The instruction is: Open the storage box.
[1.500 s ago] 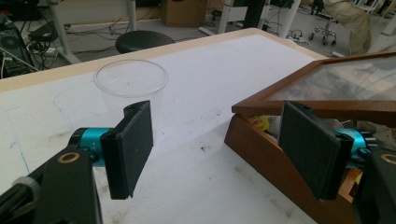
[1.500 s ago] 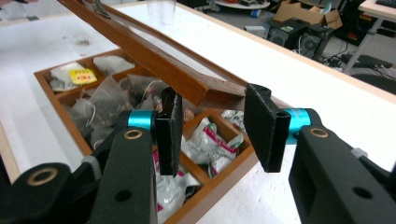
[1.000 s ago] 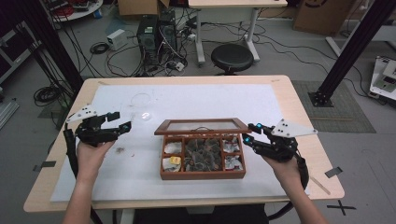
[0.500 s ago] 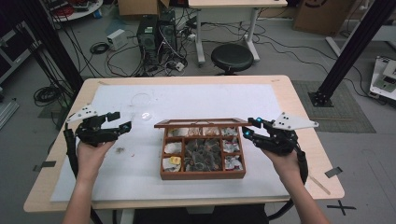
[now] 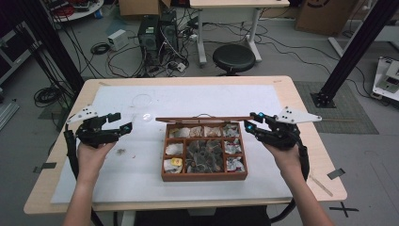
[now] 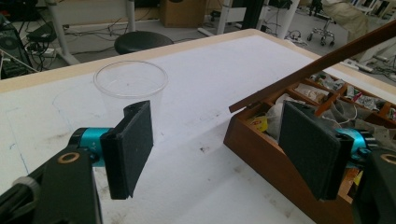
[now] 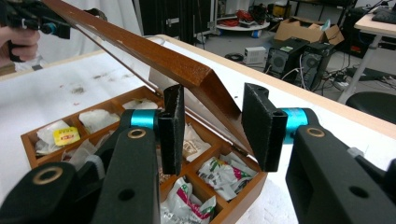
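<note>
We are seeing each black gripper [image 5: 118, 122] wearing teal collars, brass rivets, flat dark pads [image 6: 130, 147] and a grey plate

Lid [image 5: 207, 119] of the wooden box [image 5: 204, 176] has dropped from raised-open to nearly flat over the box's far edge. Right gripper [image 5: 254, 123] moved inward from beside the box's right side to the lid's right corner, jaws spread around it.

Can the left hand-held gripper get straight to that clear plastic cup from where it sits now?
Probably yes. The left hand-held gripper has its jaws open and the clear cup stands upright just ahead on bare white paper; the wooden box sits off to one side.
</note>
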Motion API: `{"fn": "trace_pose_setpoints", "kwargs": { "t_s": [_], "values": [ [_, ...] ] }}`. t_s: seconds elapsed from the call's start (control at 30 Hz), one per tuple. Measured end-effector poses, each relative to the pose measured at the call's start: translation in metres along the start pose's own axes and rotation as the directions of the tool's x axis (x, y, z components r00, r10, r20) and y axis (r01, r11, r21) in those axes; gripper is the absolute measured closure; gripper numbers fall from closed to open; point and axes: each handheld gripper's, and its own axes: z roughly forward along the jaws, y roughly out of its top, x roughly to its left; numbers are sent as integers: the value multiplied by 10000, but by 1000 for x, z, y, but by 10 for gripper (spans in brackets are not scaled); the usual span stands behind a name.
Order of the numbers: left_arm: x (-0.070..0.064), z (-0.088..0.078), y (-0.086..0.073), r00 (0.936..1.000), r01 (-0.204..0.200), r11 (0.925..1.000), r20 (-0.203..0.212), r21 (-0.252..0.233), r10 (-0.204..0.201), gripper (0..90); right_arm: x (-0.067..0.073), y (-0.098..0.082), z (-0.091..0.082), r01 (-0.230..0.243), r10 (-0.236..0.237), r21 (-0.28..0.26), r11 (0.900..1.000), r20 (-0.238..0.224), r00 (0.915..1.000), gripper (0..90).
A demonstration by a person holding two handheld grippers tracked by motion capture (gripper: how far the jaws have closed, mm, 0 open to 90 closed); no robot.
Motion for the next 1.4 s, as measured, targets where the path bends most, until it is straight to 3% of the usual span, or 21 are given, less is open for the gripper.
{"fn": "trace_pose_setpoints", "kwargs": {
  "t_s": [0.53,0.93,1.4],
  "values": [
    [0,1,-1,10000,38,10000,37,52,-38,267,-11,12,9,-80,81,-293,9995,46,10000,628],
    [1,2,-2,10000,65,9999,74,88,-66,267,-26,17,16,-345,329,-508,9981,-320,9989,640],
    [2,0,-2,9998,111,9999,149,-27,-110,267,-28,18,20,-336,318,-584,9977,-321,9990,643]
  ]
}}
